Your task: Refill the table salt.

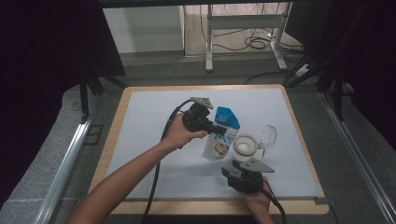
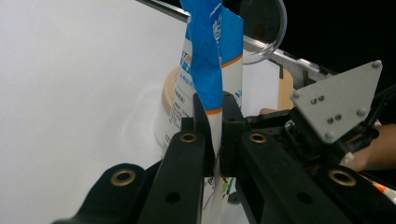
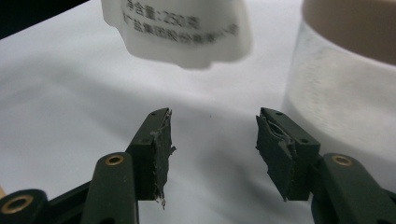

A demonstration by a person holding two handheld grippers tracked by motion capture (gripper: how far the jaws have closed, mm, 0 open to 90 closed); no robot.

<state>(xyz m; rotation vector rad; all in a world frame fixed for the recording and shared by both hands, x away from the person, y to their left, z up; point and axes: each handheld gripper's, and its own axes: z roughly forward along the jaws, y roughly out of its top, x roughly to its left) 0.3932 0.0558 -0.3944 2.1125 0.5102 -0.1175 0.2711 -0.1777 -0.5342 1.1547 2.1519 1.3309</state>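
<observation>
White mat (image 1: 154,140) on wooden table (image 1: 114,140); grey floor (image 1: 56,140), cables (image 1: 254,42)

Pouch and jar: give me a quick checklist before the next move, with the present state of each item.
1. Left tool shut on the pouch: ok, jaws pinch its blue-and-white side.
2. Pouch lifted off the table: ok in the right gripper view; its bottom hangs above the surface.
3. Jar open: ok, clear lid flipped back.
4. Right tool free: ok, jaws apart, nothing between.
5. Jar steadied: not ok, right tool sits beside it.
6. Pouch top open: cannot tell.
</observation>
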